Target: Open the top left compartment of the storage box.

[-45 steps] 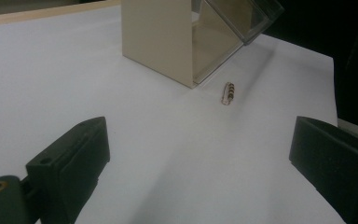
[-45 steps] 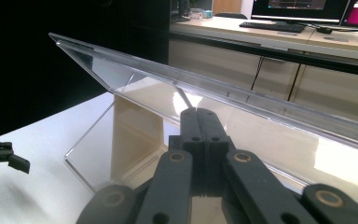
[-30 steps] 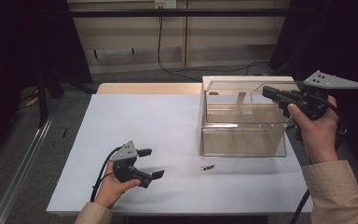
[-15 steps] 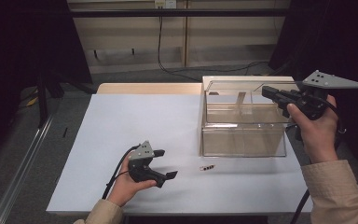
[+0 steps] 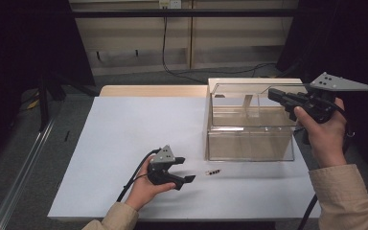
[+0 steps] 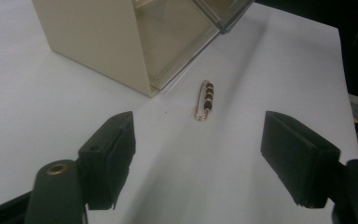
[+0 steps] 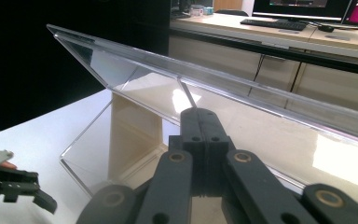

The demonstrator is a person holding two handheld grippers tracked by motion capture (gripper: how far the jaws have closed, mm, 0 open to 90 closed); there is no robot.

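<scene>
On the white desk [image 5: 124, 134] just before the clear box [image 5: 249, 143] lies a tiny beaded pin [image 6: 204, 99], light, stiff, slippery, best pinched across its beads; left claw [image 6: 198, 161] open, jaws just been closing, nothing between; right claw [image 5: 273, 92] shut on the box's lid [image 7: 205, 79].

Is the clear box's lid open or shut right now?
Open: the right gripper holds the clear lid raised and tilted above the box.

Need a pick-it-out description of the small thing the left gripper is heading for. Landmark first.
Start at the clear box on the right half of the white table. Just off its near left corner, ahead of the left gripper, lies a small pin flat on the table. It is a gold-coloured safety pin strung with dark beads, the one loose item on the sheet.
</scene>
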